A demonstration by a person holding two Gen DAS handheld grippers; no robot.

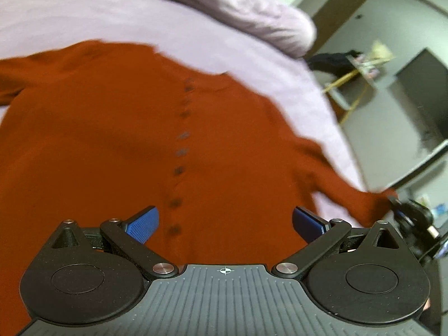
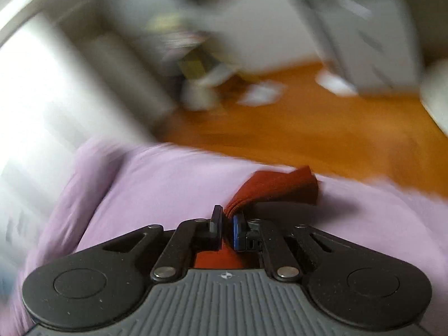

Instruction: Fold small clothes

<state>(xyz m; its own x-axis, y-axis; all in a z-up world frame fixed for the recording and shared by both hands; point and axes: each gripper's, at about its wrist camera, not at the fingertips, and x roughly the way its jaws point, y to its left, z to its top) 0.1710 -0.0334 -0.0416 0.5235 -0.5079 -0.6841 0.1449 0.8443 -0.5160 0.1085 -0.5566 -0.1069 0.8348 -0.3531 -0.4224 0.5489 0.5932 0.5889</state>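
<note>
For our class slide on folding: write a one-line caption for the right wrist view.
Right gripper shut on the rust-red cardigan's sleeve cuff above the lilac bedsheet.

Orange wood floor (image 2: 322, 123), grey walls (image 1: 375, 19)

Rust buttoned cardigan (image 1: 112, 140) flat on bedsheet (image 1: 84, 14)

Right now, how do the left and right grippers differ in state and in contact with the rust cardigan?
The left gripper is open, blue pads spread wide above the rust cardigan's button row, gripping nothing. The right gripper is shut on the cardigan's sleeve cuff, its view blurred. Both work over the lilac bedsheet.
</note>
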